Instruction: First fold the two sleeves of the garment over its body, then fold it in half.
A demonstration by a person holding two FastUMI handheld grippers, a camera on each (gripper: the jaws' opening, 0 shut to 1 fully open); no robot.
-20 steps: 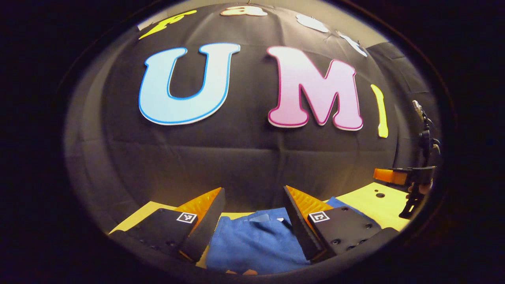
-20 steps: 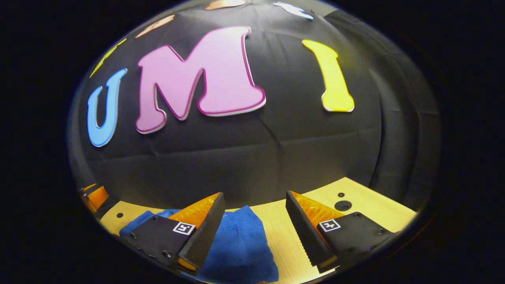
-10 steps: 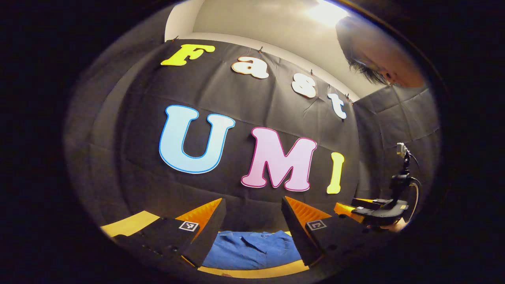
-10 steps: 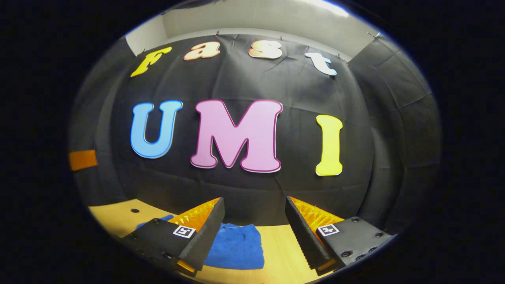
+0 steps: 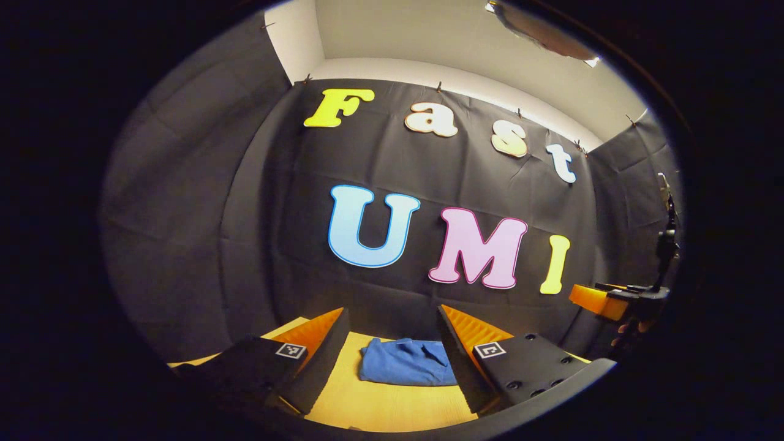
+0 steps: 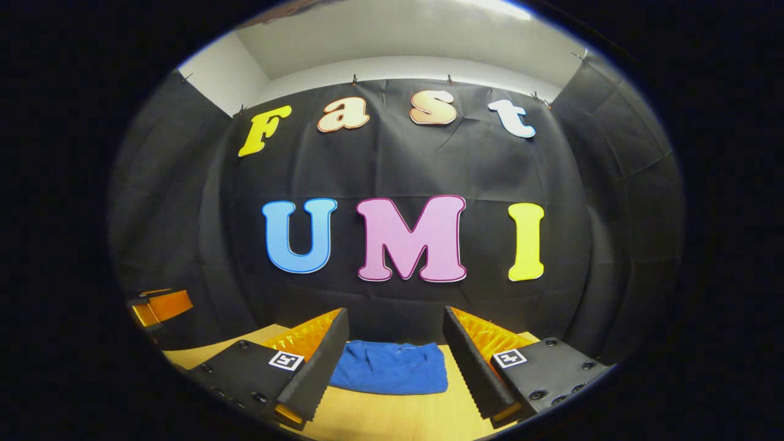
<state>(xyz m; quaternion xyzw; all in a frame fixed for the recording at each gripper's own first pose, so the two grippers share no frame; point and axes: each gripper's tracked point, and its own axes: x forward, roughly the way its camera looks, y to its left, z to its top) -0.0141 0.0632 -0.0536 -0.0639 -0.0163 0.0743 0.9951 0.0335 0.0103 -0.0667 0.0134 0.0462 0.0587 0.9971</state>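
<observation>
- Two hand-held grippers are in my hands: I am holding the left hand-held gripper [image 5: 391,349] with its fingers spread apart and nothing between them, and I am holding the right hand-held gripper [image 6: 395,358] released the same way.
- I am looking along both at the blue garment [image 6: 389,367], which is lying on the bench [image 6: 380,416] as a compact bundle near the black cloth wall [image 6: 398,165], well apart from either pair of fingers.
- I am judging that both folds are already made, since the garment is reading as a short, thick rectangle; the fisheye is making it small, so I cannot tell whether every edge is lining up.
- I am seeing creases and a raised flap on the garment's top in the left gripper view [image 5: 407,362], which may be a sleeve layer sitting loose.
- I am treating that as the main risk: if I go back in to tidy it, a finger could catch the top layer and drag the fold open, because knit cloth slides easily over itself.
- I am also watching the other hand-held gripper hanging off at the far right of the left gripper view [image 5: 618,301]; swinging both in together could bump them.
- I am finding no containers on the bench, so nothing is being held in one.
</observation>
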